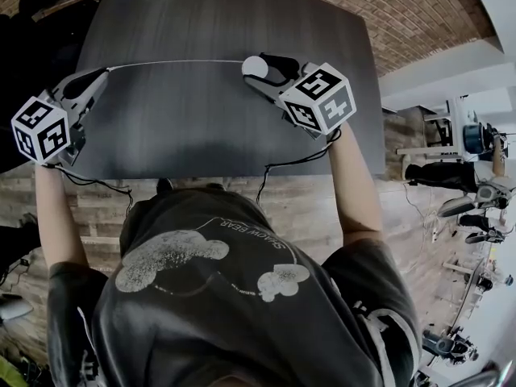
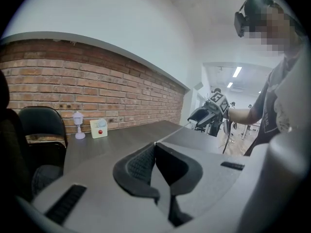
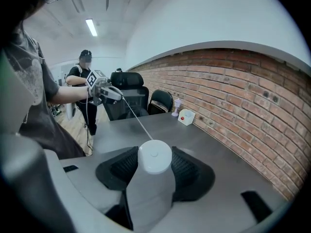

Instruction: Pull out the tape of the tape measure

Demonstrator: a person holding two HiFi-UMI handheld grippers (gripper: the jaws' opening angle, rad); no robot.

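The dark table (image 1: 210,22) meets a brick wall (image 3: 233,91) at twelve o'clock. The right gripper (image 1: 258,69) grips the white tape measure (image 3: 154,155); the left gripper (image 1: 103,72), at nine o'clock, is closed on the tape (image 1: 177,61).

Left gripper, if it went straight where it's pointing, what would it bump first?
Probably the table: the left gripper, shut on the tape, tips downward over it. The right gripper with the tape measure is off sideways. Depth is unclear.

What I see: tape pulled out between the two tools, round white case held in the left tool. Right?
No. The right gripper view shows the case in the right tool; the left tool is shut on the end of the tape. The rest holds.
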